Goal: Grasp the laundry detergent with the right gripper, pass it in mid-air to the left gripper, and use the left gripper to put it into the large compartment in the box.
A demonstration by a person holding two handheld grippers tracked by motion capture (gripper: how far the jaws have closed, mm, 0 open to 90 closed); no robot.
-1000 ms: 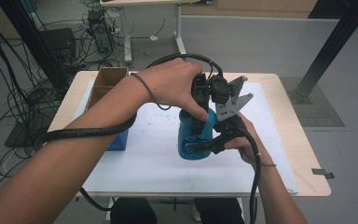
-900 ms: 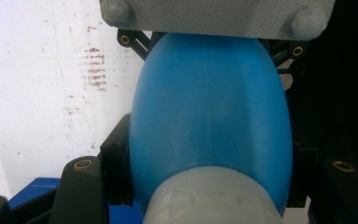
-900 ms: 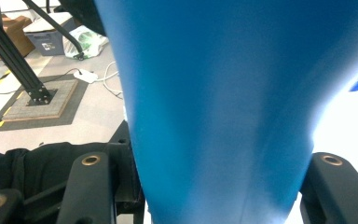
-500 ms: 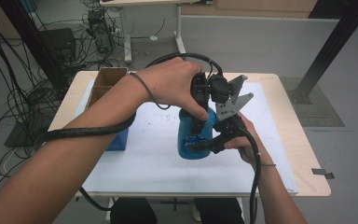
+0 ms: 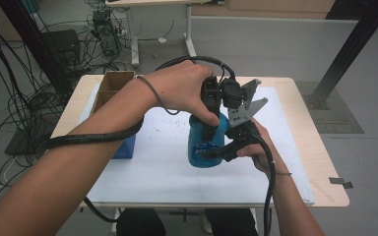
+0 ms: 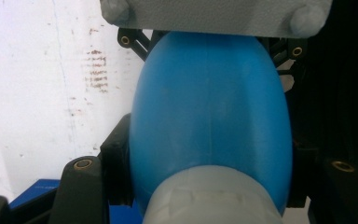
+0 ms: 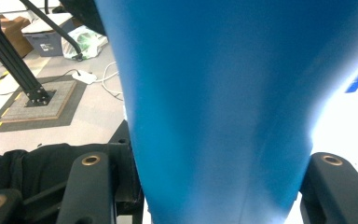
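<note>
A blue plastic bottle (image 5: 203,149) stands upright on the white mat (image 5: 147,169) in the middle of the table. My left gripper (image 5: 210,129) comes down from above and is shut on the bottle's top end. In the left gripper view the pale grey cap (image 6: 212,200) sits between the black jaws, with the blue body (image 6: 209,112) beyond it. My right gripper (image 5: 215,152) reaches in from the right and is shut on the bottle's lower body. In the right gripper view the blue wall (image 7: 214,93) is pressed between both jaws.
An open cardboard box (image 5: 112,84) stands at the table's back left, and a small blue box (image 5: 126,147) lies at the mat's left edge under my left forearm. Bare wood (image 5: 325,167) borders the mat on the right. Cables crowd the floor at the left.
</note>
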